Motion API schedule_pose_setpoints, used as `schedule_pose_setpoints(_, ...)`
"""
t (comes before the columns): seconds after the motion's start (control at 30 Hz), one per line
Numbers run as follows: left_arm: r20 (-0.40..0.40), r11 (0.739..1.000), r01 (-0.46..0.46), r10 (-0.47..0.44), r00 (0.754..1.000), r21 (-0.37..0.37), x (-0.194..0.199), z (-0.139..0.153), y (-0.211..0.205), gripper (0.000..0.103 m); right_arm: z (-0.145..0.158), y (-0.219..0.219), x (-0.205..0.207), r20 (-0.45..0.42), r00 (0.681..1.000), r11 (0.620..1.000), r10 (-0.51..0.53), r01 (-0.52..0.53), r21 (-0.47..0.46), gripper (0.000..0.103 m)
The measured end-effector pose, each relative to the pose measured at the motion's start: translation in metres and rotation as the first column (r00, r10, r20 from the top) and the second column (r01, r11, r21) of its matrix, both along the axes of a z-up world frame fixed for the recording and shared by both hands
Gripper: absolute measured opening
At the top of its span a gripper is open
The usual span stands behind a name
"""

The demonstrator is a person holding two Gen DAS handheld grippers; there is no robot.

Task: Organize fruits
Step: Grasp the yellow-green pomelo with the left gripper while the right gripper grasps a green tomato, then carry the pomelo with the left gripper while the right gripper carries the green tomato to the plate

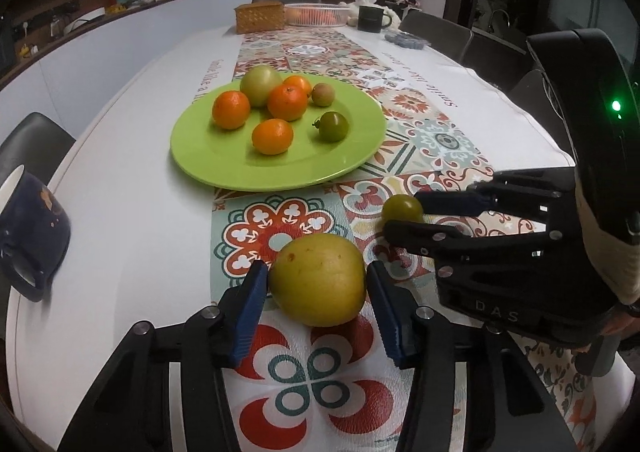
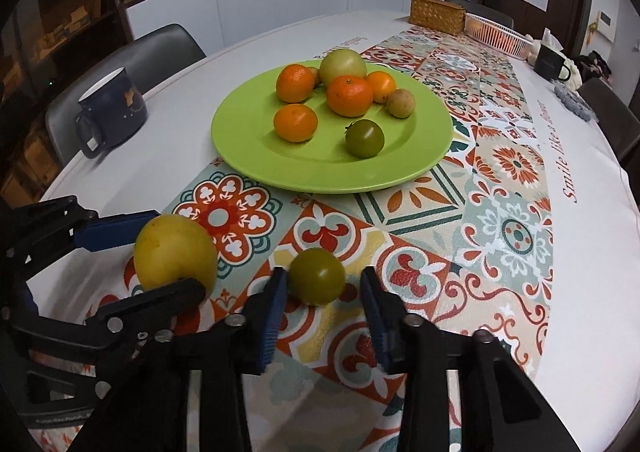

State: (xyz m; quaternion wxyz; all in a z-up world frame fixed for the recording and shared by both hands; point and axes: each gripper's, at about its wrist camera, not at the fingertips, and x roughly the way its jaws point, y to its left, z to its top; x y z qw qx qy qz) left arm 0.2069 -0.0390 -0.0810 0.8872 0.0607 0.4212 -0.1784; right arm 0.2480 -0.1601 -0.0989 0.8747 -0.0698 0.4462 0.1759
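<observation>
Left wrist view showed the left gripper (image 1: 316, 268) angled down over a white table (image 1: 120, 232), its blue pads set narrowly against both sides of a large yellow fruit (image 1: 318, 280) that sat on a colourful tile-patterned runner (image 1: 312, 392) close to the camera. To the right in that view, the right gripper (image 1: 402, 213) reached in from the side, its two black fingertips closed on a small green tomato (image 1: 403, 207) that also rested on the runner, just beside the yellow fruit but apart from it. Right wrist view showed the same tomato between that gripper's blue pads; the left pad touched it, while a thin strip of runner seemed to show beside the right pad. Beyond both fruits, further along the runner, lay a lime green plate (image 1: 280, 179). On it sat four mandarins (image 1: 287, 102), a large pale green fruit (image 1: 260, 85), a small brownish fruit (image 1: 322, 94) and a second green tomato (image 1: 333, 126), which lay alone toward the near right of the plate. A dark blue mug (image 2: 112, 107) stood on the bare white table left of the plate. At the far end of the table were a wicker box (image 1: 260, 15), a white plastic basket (image 1: 316, 13) and a dark cup (image 1: 370, 17).
</observation>
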Motion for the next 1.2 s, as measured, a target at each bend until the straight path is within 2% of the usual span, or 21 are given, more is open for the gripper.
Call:
schedule_pose_setpoints(0.37, 0.015, 1.0, -0.024, 0.024, 1.0, 0.014, -0.011, 0.01, 0.0, 0.047, 0.019, -0.007, -0.031, 0.039, 0.998, 0.999, -0.044, 0.042, 0.032, 0.03)
schedule_pose_setpoints(0.5, 0.015, 1.0, -0.029, 0.029, 0.999, -0.003, -0.017, 0.014, 0.001, 0.047, 0.024, -0.009, -0.042, 0.045, 0.997, 0.997, -0.058, 0.056, 0.044, 0.03)
schedule_pose_setpoints(0.83, 0.066, 0.998, -0.058, 0.059, 0.996, -0.013, -0.044, 0.041, 0.004, 0.047, 0.046, -0.013, -0.068, 0.08, 0.993, 0.993, -0.087, 0.079, 0.09, 0.03)
schedule_pose_setpoints(1.2, 0.084, 0.993, -0.116, 0.117, 0.99, -0.016, -0.063, 0.064, 0.015, 0.047, 0.077, -0.011, -0.092, 0.146, 0.984, 0.991, -0.101, 0.086, 0.107, 0.03)
